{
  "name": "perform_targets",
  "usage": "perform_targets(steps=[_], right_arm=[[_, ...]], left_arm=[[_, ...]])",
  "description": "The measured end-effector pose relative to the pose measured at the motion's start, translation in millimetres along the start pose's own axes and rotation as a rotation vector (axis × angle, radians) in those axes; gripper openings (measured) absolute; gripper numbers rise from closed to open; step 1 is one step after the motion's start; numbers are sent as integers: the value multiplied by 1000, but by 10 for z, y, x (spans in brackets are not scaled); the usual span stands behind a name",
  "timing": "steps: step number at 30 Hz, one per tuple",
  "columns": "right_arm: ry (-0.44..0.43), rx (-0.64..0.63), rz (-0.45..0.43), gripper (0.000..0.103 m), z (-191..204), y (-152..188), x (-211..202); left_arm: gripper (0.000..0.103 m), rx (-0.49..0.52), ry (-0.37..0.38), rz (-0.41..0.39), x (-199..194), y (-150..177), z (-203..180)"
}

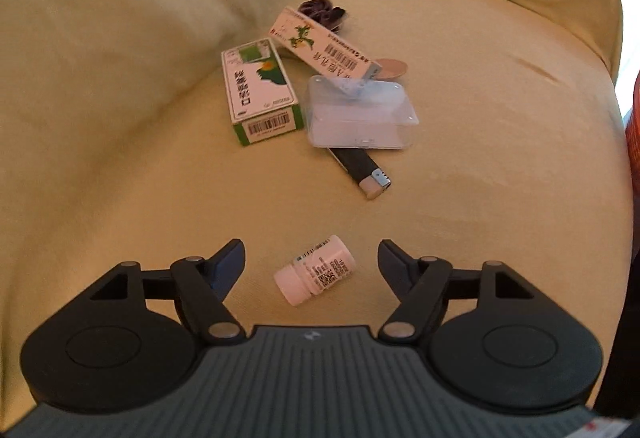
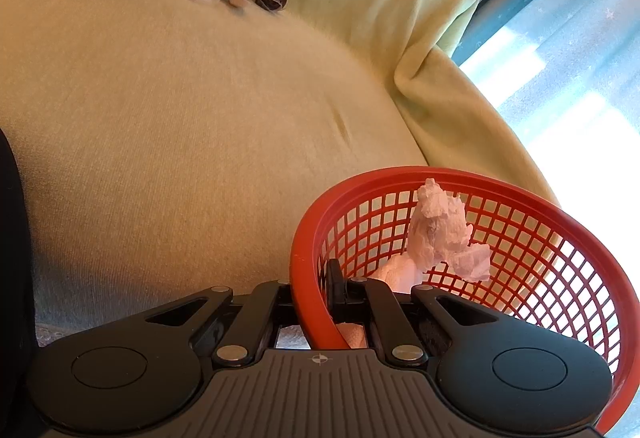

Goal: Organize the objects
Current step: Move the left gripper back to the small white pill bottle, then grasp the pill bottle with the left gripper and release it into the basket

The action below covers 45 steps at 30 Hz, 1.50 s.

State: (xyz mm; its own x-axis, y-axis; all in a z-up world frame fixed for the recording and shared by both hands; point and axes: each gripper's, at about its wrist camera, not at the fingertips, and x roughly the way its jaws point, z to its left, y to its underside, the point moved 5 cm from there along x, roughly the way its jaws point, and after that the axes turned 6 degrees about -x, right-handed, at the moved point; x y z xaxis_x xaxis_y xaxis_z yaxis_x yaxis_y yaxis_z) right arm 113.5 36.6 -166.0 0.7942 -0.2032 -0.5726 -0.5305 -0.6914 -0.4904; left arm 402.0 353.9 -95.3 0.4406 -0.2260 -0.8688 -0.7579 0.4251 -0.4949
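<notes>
Left jaws (image 1: 311, 262) spread over lying white bottle (image 1: 315, 270); right jaws (image 2: 316, 302) clenching red basket (image 2: 520, 193) rim.

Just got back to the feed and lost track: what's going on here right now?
A person is tidying small things off a yellow-green sofa cover. The left gripper, open, hangs over a small white pill bottle lying on its side, not touching it. The right gripper is shut on the rim of a red plastic mesh basket holding crumpled white tissue. Boxes and other bits wait further back.

Small white pill bottle (image 1: 315, 270) on its side on the yellow-green sofa, apart from the boxes (image 1: 260, 91)
</notes>
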Motion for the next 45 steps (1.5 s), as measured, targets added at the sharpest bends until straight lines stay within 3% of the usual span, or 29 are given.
perform_targets(steps=[3, 8, 9, 10, 12, 15, 19, 22, 30, 37, 45], right_arm=[[1, -4, 0, 2, 2, 6, 5], [0, -6, 1, 1, -3, 14, 9], [0, -6, 1, 1, -1, 13, 8], [0, -7, 0, 1, -1, 14, 8], [-1, -7, -2, 1, -2, 19, 8], [-1, -10, -7, 2, -2, 26, 7], [10, -9, -15, 2, 17, 37, 5], [21, -10, -15, 2, 56, 49, 3], [19, -1, -16, 2, 36, 56, -17], [16, 6, -18, 2, 29, 60, -39], [11, 13, -23, 1, 18, 59, -39]], left_arm=[[68, -114, -3, 20, 76, 36, 84], [58, -242, 13, 67, 195, 53, 195], [55, -263, 19, 79, 216, 64, 210], [45, -274, 25, 87, 231, 73, 215], [43, -263, 22, 97, 249, 89, 195], [42, -135, 0, 75, 192, 60, 34], [42, 182, -33, -16, 8, -70, -476], [42, 385, 12, -101, -148, -221, -1013], [43, 865, 233, -333, -444, -469, -2723], [43, 1034, 398, -408, -538, -446, -3774], [44, 1010, 498, -352, -383, -467, -4369]])
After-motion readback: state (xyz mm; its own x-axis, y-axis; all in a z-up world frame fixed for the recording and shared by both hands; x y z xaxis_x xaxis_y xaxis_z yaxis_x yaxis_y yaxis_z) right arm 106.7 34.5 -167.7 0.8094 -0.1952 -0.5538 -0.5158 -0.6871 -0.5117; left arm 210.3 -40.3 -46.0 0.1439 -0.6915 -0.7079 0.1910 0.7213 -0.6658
